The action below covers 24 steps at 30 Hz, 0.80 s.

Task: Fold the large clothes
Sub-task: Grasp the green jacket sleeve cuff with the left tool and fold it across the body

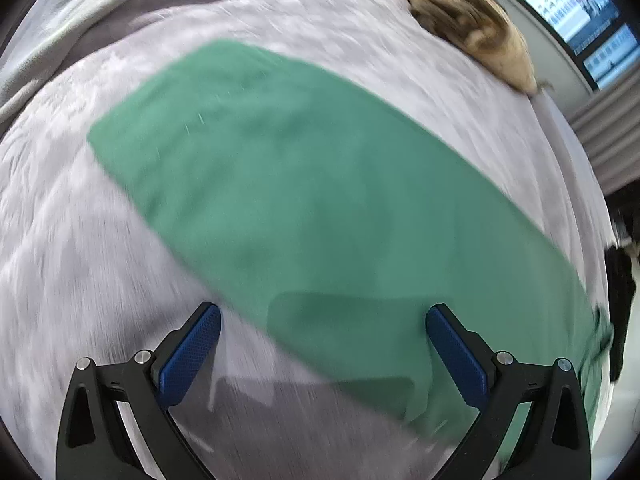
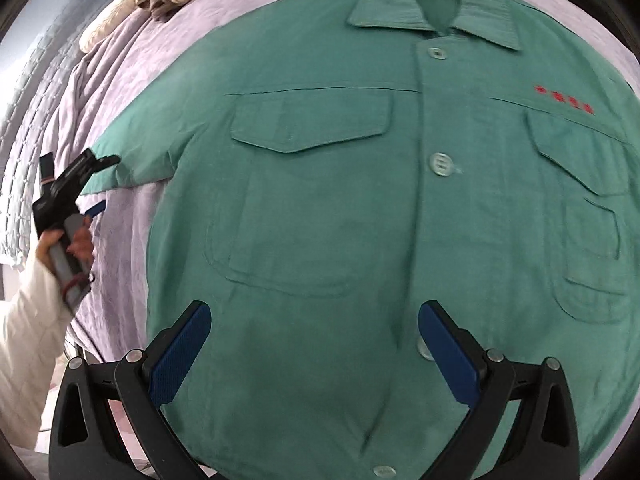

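We hold the left gripper spread wide and empty over the sleeve of 1 green jacket, lying face up and buttoned on the bed cover. Our right gripper, also agape, hovers over its hem. Folding seems just starting; next, pinch the sleeve and bring it across the chest. We count 4 buttons and 4 pockets.

Green jacket hem, right side cut off by frame; sleeve motion-blurred; screen text unreadable.

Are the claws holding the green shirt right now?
No. Both the left claw and right claw are open above the shirt, holding nothing.
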Each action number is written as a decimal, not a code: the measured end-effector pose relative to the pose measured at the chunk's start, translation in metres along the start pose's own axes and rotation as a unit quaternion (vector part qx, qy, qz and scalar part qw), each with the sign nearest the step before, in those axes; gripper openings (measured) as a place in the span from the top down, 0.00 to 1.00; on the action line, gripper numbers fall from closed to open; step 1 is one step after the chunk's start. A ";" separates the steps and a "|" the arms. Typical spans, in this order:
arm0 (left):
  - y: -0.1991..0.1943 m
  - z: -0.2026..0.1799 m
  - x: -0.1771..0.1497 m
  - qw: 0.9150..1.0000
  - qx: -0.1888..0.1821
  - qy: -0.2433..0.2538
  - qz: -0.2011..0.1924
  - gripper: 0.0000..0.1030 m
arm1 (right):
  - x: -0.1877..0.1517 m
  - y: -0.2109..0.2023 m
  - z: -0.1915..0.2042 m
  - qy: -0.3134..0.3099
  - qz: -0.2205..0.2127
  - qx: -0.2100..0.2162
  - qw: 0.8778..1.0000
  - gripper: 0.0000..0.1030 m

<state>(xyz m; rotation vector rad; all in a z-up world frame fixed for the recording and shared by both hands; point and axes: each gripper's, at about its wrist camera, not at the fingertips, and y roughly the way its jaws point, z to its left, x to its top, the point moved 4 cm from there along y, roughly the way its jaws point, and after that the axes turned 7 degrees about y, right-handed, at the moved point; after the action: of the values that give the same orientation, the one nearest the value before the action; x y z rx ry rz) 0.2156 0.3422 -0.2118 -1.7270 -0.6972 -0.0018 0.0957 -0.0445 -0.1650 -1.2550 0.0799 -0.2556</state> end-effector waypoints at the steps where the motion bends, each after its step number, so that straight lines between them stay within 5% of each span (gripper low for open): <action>1: -0.001 0.004 0.010 1.000 0.001 -0.005 -0.011 0.00 | 0.000 0.000 0.003 -0.001 -0.001 0.003 1.000 0.00; 2: -0.001 0.006 0.015 1.000 0.004 -0.007 -0.018 0.04 | 0.001 0.002 0.005 -0.001 -0.001 0.005 1.000 0.00; 3: -0.001 0.007 0.019 1.000 0.016 -0.008 -0.023 0.26 | 0.001 0.003 0.006 -0.001 -0.001 0.006 1.000 0.00; 4: -0.002 0.010 0.026 0.999 0.029 -0.008 -0.026 0.58 | 0.001 0.003 0.007 -0.001 -0.002 0.006 1.000 0.00; 6: -0.003 0.017 0.034 1.000 0.005 -0.011 -0.029 0.95 | 0.001 0.003 0.007 0.001 -0.002 0.008 1.000 0.00; 8: -0.009 0.013 0.038 0.999 -0.029 -0.015 -0.040 0.96 | 0.000 0.000 0.006 0.004 -0.008 0.011 1.000 0.00; 11: -0.034 -0.016 0.041 0.996 -0.043 0.044 -0.072 0.96 | -0.004 -0.009 -0.003 0.006 -0.019 0.011 1.000 0.00; 15: -0.081 -0.096 0.040 0.978 -0.114 0.136 -0.107 0.96 | -0.004 -0.026 -0.021 0.014 -0.044 0.021 0.999 0.00; 20: -0.135 -0.251 -0.006 0.930 -0.196 0.281 -0.135 0.96 | 0.003 -0.053 -0.054 0.041 -0.078 0.030 0.996 0.00; 24: -0.127 -0.356 -0.068 0.893 -0.222 0.375 -0.111 0.96 | 0.007 -0.081 -0.097 0.075 -0.114 0.027 0.990 0.00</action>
<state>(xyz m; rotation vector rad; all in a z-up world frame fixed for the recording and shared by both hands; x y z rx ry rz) 0.2306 0.0089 -0.0212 -1.8616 -0.3104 -1.0059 0.0716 -0.1592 -0.1184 -1.1898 0.0583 -0.5456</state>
